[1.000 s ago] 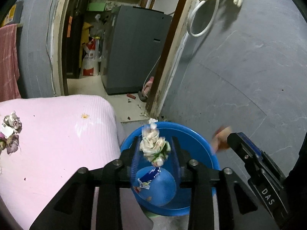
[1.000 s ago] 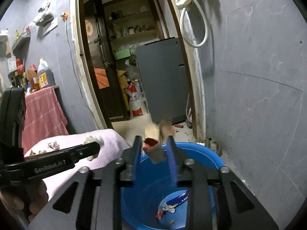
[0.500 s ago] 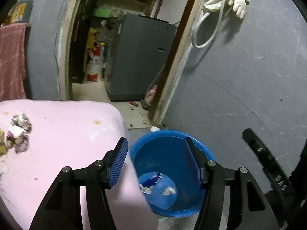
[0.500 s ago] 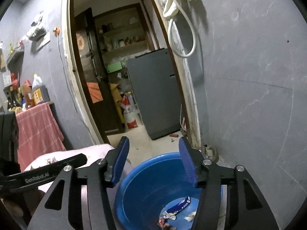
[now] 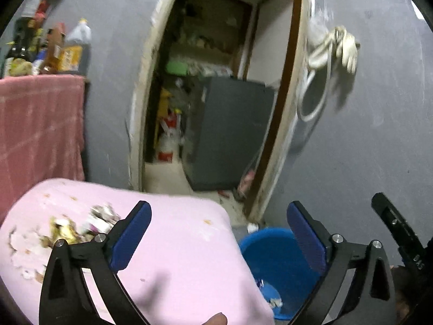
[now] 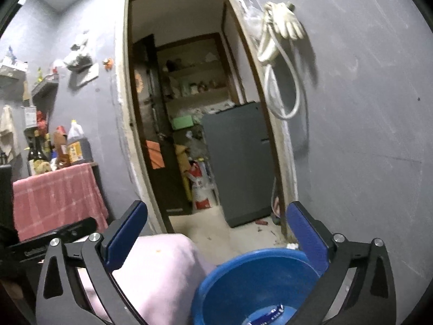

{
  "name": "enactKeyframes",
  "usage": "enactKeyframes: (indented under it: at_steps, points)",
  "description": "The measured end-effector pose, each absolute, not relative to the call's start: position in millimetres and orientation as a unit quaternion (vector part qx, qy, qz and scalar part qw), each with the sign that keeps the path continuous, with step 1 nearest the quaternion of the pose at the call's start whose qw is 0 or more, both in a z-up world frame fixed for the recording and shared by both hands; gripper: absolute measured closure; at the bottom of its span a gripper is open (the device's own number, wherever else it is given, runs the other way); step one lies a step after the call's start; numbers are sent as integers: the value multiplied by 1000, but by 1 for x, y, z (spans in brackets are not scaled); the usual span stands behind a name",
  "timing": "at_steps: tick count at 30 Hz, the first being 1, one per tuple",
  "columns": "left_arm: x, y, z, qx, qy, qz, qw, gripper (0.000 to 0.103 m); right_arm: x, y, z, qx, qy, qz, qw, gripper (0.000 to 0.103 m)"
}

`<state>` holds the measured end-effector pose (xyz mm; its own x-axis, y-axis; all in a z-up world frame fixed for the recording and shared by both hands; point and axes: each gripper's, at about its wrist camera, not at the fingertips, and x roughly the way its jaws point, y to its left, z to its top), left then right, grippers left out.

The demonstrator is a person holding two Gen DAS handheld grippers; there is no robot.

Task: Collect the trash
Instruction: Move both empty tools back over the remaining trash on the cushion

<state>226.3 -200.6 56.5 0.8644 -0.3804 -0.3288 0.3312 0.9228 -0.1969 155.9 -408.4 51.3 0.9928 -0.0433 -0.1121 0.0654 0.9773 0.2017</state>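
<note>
Mid-task, between two pick-ups. Left gripper: jaws opening, spread wide, nothing between the blue pads; aimed over the edge of the pink cloth-covered surface with the blue basin below and to its right. Right gripper: jaws likewise opening, spread wide, empty; positioned above the same blue basin, its rim just beside the corner of the pink surface.

Done so far, as judged from the basin: several pieces of trash already inside, among them a blue-and-white wrapper on the bottom and small pale scraps beside it in the left wrist view. Exact count not readable; part of the basin floor hidden behind the gripper frames and the picture edge.

Left to do: a loose heap of remaining trash on the pink surface, well apart from the basin, left of the left gripper's left pad; crumpled pale paper and something yellowish, blurred, items not separable. A few small orange specks also on the cloth, too small to identify.

Likely next step, as a judgement only: return of one or both empty grippers to the heap, a pinch on a piece, then transfer over the basin. Task judged partly complete, with at least one more trip needed.
</note>
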Motion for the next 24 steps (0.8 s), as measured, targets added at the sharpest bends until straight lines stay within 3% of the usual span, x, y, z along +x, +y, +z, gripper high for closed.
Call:
enactKeyframes:
  at_steps: [10,24]
  points:
    - [203,-125,85,-74,138,-128,979,2,158,-342,74,51,17,30,998,0]
    - [174,-18,80,-50,98,-34,993,2,169,-239,82,17,-7,69,997,0]
